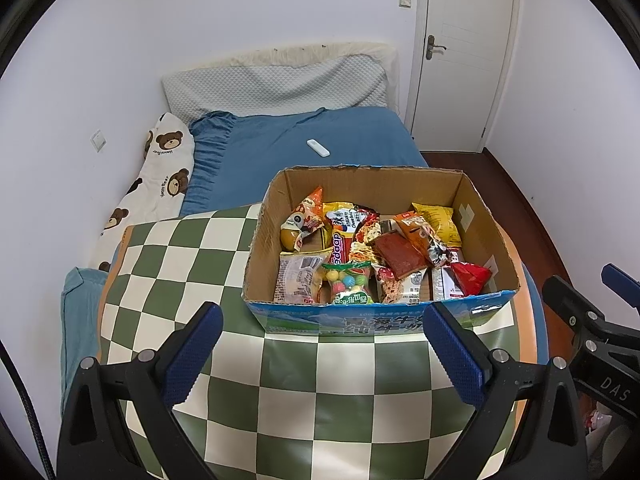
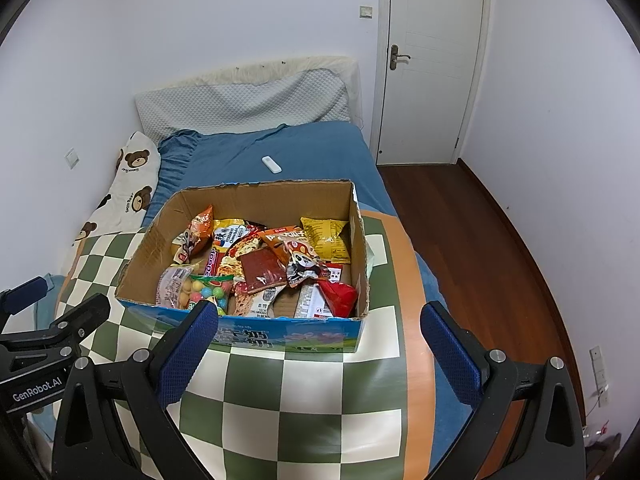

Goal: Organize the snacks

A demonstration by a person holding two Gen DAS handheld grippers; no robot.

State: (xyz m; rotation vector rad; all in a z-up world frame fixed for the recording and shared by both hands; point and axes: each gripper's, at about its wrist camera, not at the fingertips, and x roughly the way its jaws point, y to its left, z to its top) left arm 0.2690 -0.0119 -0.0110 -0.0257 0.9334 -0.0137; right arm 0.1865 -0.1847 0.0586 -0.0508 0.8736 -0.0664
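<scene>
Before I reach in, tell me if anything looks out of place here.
The cardboard box has a ragged, torn top rim, and the snacks lie jumbled inside. A small white remote lies alone on the blue sheet.

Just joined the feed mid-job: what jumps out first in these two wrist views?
The cardboard box heaped with bright snack packets, sitting on the green-and-cream checkered mat at the bed's foot. Near its front wall lie a clear bag of coloured candy balls and a red packet. Both the left gripper and right gripper hang open and empty just short of the box.
</scene>
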